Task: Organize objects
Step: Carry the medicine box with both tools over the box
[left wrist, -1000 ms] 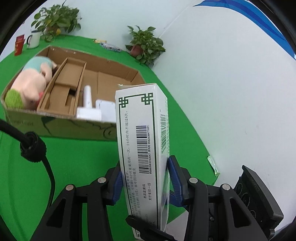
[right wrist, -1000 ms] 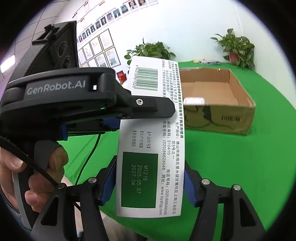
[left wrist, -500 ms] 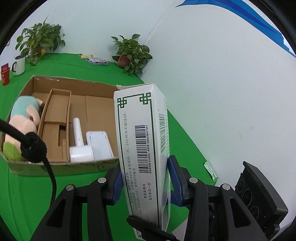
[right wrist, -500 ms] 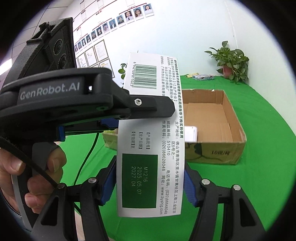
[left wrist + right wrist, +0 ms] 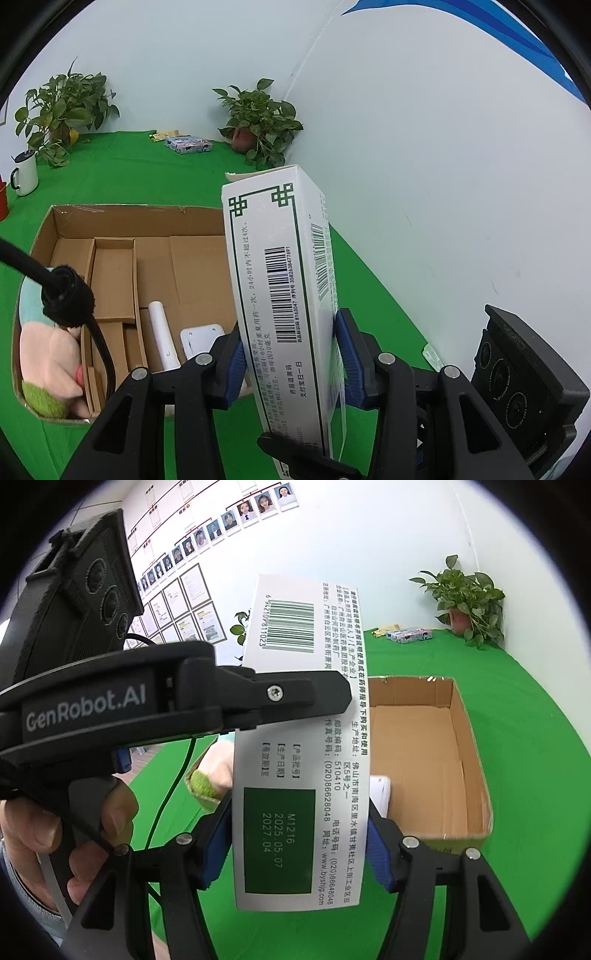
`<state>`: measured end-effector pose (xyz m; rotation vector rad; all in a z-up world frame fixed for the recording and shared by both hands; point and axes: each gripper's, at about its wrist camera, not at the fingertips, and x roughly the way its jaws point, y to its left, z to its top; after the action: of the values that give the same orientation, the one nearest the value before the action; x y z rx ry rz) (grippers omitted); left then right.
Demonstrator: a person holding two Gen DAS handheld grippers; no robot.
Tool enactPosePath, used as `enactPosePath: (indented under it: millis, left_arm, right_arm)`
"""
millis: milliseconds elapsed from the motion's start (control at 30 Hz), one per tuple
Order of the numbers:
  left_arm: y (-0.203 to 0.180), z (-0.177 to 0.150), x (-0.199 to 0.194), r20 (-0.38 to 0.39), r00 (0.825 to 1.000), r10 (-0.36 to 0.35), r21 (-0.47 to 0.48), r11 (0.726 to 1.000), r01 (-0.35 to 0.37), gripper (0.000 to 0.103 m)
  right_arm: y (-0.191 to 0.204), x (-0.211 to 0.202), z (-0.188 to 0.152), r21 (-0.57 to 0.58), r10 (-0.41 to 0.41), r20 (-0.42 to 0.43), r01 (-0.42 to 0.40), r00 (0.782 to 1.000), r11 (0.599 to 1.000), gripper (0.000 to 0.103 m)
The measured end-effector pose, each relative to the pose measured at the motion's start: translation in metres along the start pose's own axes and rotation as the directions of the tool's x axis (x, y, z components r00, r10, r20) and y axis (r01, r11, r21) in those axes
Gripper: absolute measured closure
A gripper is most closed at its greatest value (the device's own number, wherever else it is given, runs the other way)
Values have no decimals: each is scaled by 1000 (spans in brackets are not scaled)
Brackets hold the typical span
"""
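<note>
Two grippers, two cartons, above the tray (image 5: 129, 216) on the green cloth. Our left gripper (image 5: 291, 363) clamps a tall white box (image 5: 277, 280) by its narrow sides; our right gripper (image 5: 297, 840) clamps a wider box (image 5: 301, 753) likewise. We judge both light, stiff, crushable paperboard, best held low across the narrow faces. Legible: "GenRobot.AI" on the left gripper's body; "M1216 2025.05.07 2027.04"; "(020)86628048"; "510410".
</note>
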<state>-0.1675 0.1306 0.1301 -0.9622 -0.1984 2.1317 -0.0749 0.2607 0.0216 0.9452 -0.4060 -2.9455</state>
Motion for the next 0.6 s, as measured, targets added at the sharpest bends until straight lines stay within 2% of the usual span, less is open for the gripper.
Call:
enactPosePath:
  millis: [233, 467, 600]
  left_arm:
    - [18, 20, 33, -54, 998, 33, -30, 999, -34, 61]
    - [55, 31, 75, -108, 994, -36, -135, 991, 21, 63]
    - [67, 39, 100, -140, 990, -33, -142, 990, 13, 63]
  right_arm:
    - [-19, 24, 12, 51, 37, -77, -33, 996, 998, 41]
    - [-36, 50, 20, 60, 32, -144, -23, 989, 998, 41]
    - [-50, 64, 25, 88, 43, -186, -27, 982, 996, 41]
